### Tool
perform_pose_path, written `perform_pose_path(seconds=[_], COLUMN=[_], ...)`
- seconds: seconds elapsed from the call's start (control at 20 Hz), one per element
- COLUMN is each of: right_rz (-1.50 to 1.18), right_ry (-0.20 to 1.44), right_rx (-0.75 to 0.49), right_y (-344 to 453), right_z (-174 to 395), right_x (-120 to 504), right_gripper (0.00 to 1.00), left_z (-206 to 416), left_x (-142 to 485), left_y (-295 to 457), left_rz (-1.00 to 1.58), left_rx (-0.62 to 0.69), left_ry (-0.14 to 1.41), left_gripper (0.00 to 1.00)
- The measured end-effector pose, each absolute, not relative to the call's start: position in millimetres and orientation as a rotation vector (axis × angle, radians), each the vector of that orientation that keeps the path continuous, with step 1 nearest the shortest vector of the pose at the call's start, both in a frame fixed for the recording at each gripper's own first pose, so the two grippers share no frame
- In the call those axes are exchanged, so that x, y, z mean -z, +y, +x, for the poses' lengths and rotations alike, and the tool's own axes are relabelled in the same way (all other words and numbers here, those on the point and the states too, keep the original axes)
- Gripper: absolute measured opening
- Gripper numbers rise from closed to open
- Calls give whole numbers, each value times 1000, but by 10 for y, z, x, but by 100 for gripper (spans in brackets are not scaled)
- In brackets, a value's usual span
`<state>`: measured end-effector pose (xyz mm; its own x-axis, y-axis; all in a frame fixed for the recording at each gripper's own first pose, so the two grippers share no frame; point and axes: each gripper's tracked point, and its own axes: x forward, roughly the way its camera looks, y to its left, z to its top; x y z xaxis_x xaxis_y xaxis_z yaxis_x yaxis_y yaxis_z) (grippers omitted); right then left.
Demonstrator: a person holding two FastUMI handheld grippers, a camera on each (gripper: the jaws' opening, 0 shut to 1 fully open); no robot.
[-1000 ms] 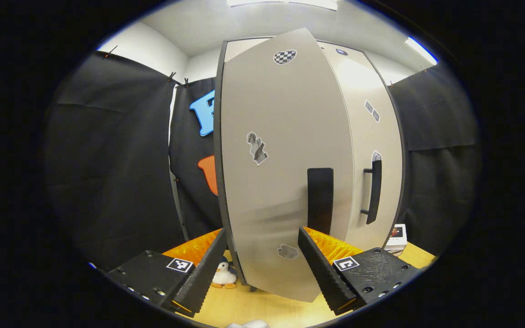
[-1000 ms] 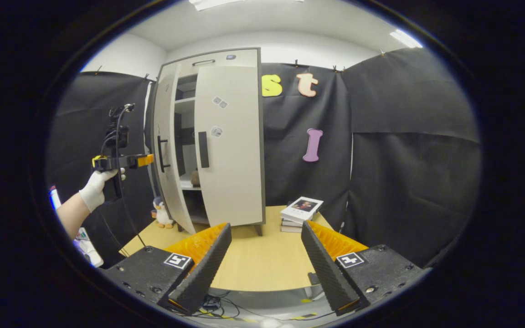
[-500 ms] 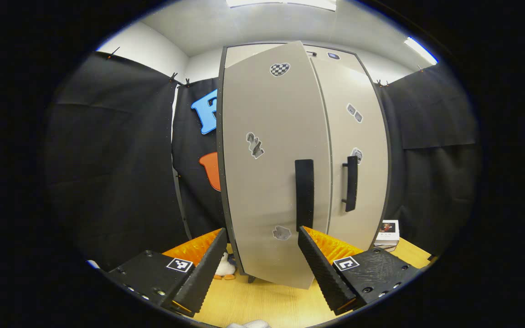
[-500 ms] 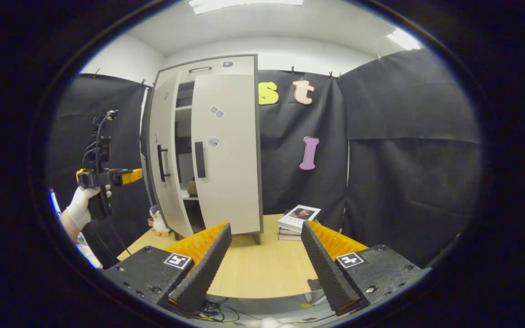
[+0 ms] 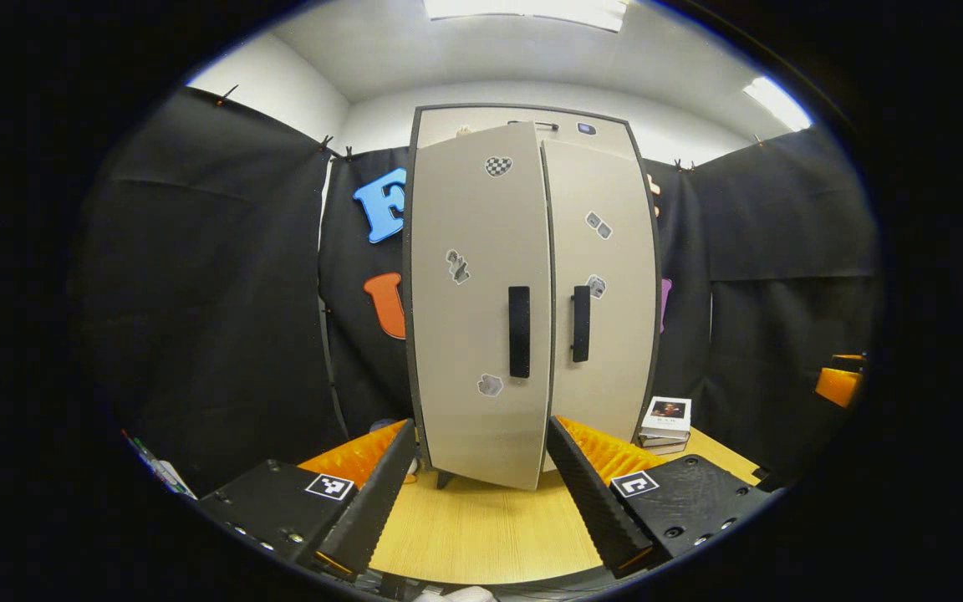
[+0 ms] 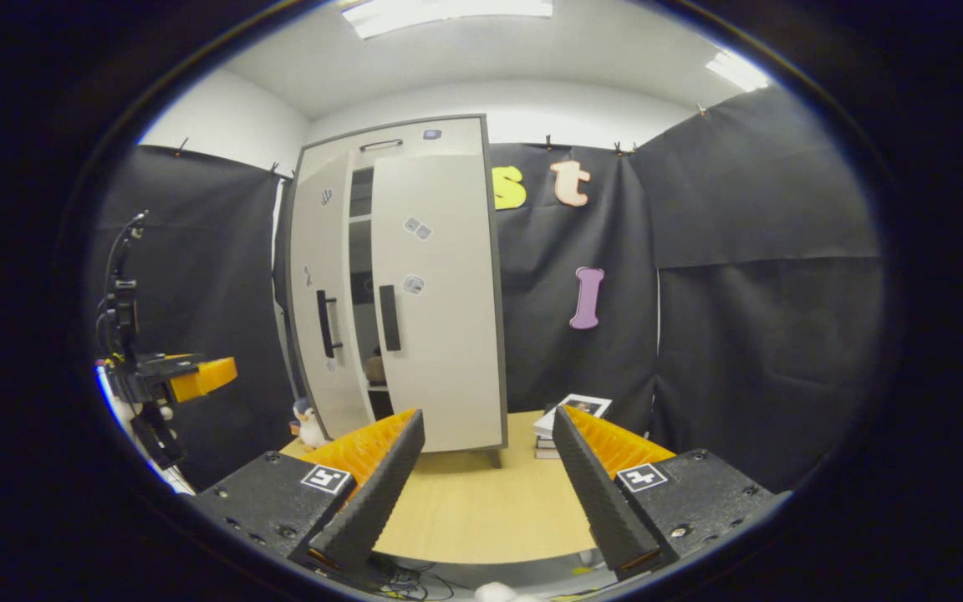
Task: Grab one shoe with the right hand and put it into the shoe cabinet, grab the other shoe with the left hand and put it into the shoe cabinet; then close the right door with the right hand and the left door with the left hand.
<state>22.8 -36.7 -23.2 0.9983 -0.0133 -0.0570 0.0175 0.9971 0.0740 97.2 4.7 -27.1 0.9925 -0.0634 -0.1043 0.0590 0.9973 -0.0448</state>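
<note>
Closing the tall pale-grey shoe cabinet's left door (image 5: 481,309), ajar beyond the spread, empty left gripper (image 5: 476,493); the right gripper (image 6: 486,493) is spread too; a final push is needed.

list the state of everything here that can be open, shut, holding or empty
left door: ajar, a gap left at the middle
right door: shut flat against the cabinet
left tool: open, holding nothing, back from the door
right tool: open, holding nothing, over the table
books: stacked, closed, beside the cabinet
</note>
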Motion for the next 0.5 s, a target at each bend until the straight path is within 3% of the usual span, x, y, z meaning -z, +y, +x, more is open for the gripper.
perform_pose_path(seconds=[0.5], right_rz=[73], right_ry=[60], right_rx=[-17], right_y=[-262], right_z=[259], right_x=[250], right_gripper=[100], left_z=[352], left_x=[254], left_y=[58], left_rz=[-76], left_rx=[29], left_ry=[113], left_gripper=[96])
